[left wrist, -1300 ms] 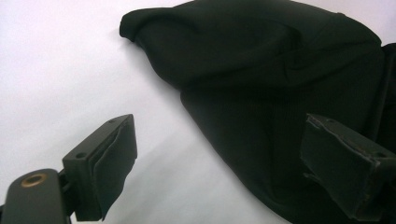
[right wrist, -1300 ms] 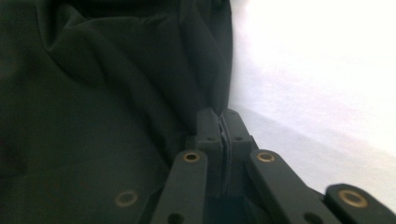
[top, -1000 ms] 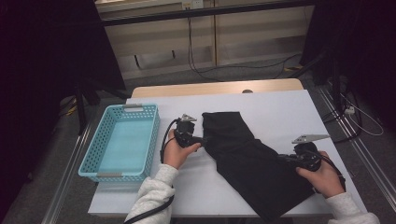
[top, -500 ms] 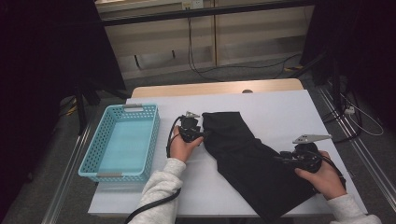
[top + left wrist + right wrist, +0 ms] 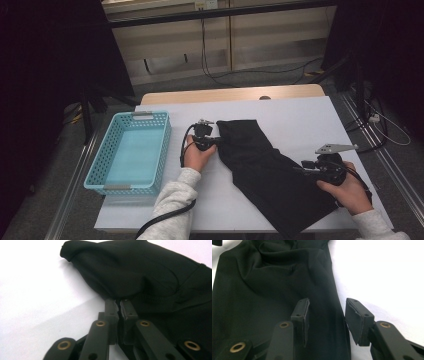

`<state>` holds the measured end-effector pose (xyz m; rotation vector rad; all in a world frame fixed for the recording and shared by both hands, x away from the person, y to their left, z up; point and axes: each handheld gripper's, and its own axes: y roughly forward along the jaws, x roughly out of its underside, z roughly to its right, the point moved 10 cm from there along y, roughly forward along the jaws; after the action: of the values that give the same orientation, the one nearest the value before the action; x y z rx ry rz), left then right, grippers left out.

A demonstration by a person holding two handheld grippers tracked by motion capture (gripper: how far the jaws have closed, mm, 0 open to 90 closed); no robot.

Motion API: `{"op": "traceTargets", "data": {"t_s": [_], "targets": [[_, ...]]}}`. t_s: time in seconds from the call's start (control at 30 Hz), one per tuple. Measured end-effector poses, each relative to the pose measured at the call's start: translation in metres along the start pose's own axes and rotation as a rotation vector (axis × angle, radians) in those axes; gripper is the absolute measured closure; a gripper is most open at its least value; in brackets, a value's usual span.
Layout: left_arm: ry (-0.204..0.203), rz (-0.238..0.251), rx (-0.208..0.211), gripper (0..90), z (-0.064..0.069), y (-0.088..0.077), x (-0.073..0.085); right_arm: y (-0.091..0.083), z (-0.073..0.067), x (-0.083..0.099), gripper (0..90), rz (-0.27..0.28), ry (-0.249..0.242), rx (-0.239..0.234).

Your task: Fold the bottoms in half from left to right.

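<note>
On white table (image 5: 300,115) | black garment (image 5: 270,175) | long axis diagonal, far-left to near-right

One black cloth (image 5: 270,175) lies on the bench (image 5: 300,115), running from about its middle toward the near right corner. One blue basket (image 5: 131,152) stands at the left edge of the bench. Two grippers are over the bench, a left gripper (image 5: 216,142) at the cloth's far left end and a right gripper (image 5: 304,169) at the cloth's right edge, each with two jaws, and each sits in one of two hands.
</note>
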<state>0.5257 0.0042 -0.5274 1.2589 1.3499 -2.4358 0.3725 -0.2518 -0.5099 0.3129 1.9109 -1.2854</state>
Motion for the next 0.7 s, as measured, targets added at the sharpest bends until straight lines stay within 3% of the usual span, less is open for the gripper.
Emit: {"op": "traceTargets", "data": {"t_s": [0.27, 0.37, 0.7], "targets": [[-0.047, 0.027, -0.026, 89.4, -0.016, -0.017, -0.003, 0.0, 0.002, 0.0, 53.4, -0.005, -0.003, 0.013], [-0.063, 0.027, -0.016, 89.5, -0.018, -0.02, -0.001, 0.0, 0.001, 0.0, 51.9, -0.006, -0.008, 0.012], [-0.095, 0.05, -0.112, 89.7, -0.05, -0.04, 0.002, -0.002, 0.002, 0.003, 47.4, -0.013, -0.003, 0.022]]}}
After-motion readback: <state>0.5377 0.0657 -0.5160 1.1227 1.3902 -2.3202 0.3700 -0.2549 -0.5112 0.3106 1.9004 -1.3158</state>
